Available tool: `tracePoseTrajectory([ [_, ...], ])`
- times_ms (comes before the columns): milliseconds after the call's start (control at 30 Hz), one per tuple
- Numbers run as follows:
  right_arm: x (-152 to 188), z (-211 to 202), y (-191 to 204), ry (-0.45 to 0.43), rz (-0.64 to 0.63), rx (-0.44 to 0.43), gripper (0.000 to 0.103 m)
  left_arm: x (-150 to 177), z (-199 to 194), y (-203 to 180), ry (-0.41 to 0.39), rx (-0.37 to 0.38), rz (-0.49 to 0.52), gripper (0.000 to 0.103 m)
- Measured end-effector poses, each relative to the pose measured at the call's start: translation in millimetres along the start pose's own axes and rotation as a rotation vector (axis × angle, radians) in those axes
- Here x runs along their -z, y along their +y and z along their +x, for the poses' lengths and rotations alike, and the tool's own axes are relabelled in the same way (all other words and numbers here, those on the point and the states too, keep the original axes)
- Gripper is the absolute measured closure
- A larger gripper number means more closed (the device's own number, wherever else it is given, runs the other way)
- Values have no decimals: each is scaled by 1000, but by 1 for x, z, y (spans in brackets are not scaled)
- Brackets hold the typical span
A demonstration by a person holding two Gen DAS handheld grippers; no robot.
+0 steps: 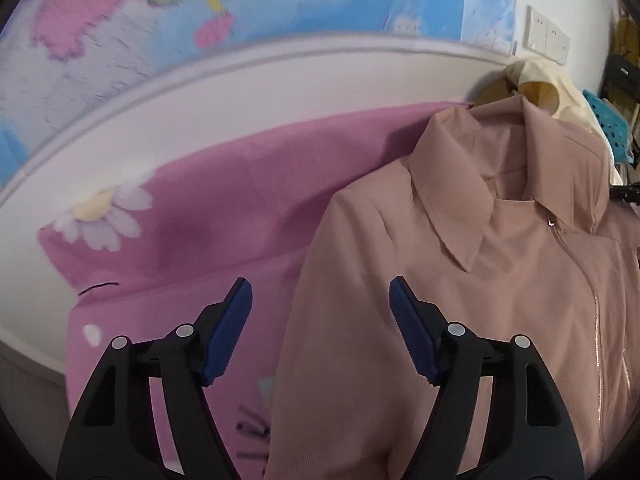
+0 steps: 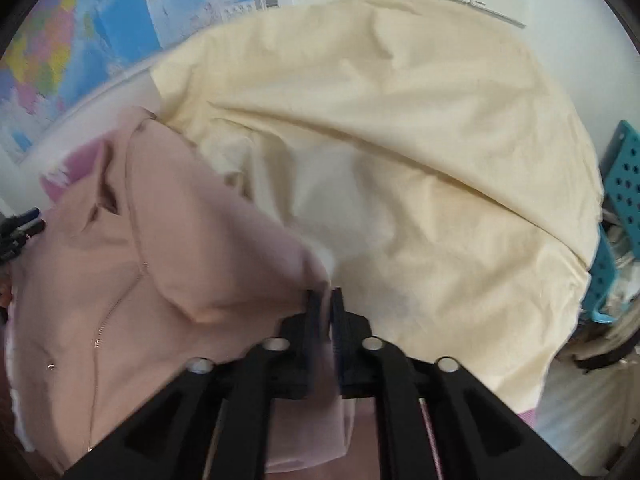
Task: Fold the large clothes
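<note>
A map (image 1: 120, 20) covers the wall behind a bed spread with a pink sheet (image 1: 240, 184). The left gripper (image 1: 320, 304) hangs spread and empty, the sheet beyond its left finger, the jacket (image 1: 500, 300) under its right finger and ahead, collar up, zip closed. The right gripper (image 2: 326, 300) is pressed together, pinching a fold of the jacket at its edge; cream cloth (image 2: 400, 140) lies ahead. To fold well, the left gripper should likely take the near shoulder so both lift evenly.
</note>
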State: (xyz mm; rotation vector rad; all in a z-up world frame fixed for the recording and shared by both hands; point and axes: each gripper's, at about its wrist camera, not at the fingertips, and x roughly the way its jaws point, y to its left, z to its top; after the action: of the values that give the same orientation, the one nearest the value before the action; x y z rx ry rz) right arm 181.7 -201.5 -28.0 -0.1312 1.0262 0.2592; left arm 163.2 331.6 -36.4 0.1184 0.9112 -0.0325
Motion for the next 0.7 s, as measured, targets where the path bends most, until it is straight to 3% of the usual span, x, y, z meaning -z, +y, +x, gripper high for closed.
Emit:
tracePoseTrajectory([
  [133,-13,-57,41,-230,-99,72,47,-15,9,0,-10,43,26,28],
  [200,-19,-76,85,-315,-247,81,47,-23,12,1,-21,64,41,21],
  [300,-22,-63,153,-307,-466,76,48,-39,26,3,9,111,33,21],
  [367,-22,-40,178,-279,-566,149,48,-46,38,4,33,133,12,21],
  [467,-30,-2,189,-232,-649,271,46,-52,60,5,99,234,-35,16],
  [533,-34,19,179,-176,-651,297,39,-49,74,6,133,253,-50,16],
  [567,-35,26,175,-151,-668,297,38,-47,79,5,149,263,-53,20],
  [633,-33,30,171,-131,-684,284,41,-43,91,0,177,278,-65,49],
  [667,-34,30,168,-122,-682,260,48,-40,92,-1,166,246,-58,55],
  [700,-37,30,165,-105,-665,234,71,-38,89,0,137,239,-54,68],
])
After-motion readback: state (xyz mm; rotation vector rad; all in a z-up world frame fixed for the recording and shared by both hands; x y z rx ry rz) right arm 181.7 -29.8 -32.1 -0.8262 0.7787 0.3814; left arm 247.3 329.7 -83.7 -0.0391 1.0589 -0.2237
